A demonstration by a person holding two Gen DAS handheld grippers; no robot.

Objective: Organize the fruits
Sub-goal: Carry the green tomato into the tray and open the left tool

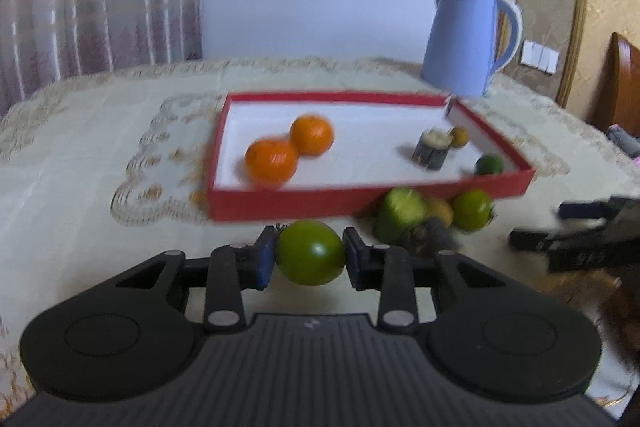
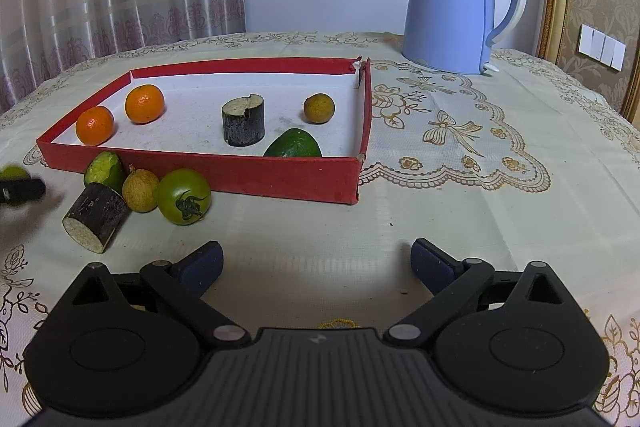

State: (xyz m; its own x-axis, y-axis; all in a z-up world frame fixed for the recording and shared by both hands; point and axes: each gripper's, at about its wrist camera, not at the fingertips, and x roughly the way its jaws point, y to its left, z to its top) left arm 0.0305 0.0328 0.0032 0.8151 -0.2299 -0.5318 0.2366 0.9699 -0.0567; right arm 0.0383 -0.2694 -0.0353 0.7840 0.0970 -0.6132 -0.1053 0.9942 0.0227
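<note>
Left gripper (image 1: 309,254) is pinched on a green tomato (image 1: 310,253), held just short of the near wall of the red tray (image 2: 200,173) and lifted off the surface (image 2: 440,195). Right gripper (image 2: 317,263) is spread wide with nothing between its pads, hovering over bare cloth in front of the tray.

Inside the tray: two oranges (image 2: 144,103) at its left end, a cut dark-skinned stalk piece (image 2: 243,122) mid-tray, a small brownish fruit (image 2: 319,109) toward the far right, an avocado (image 2: 293,144) against the near wall. Outside, touching or just beside the near wall: a bitten avocado half (image 2: 105,167), a second stalk piece (image 2: 96,217), a small tan fruit (image 2: 140,190), another green tomato (image 2: 184,195).

Risks, as judged: the held tomato is smooth and round and gripped across its middle, so it could slip or be squashed. The left view is blurred, suggesting quick motion. If carried too low, the near wall could be clipped and the tray shoved. A dropped tomato could roll into the oranges.

Open room: the tray floor between oranges and stalk piece is bare. Right of the tray the surface is open up to the blue kettle (image 2: 456,3).
</note>
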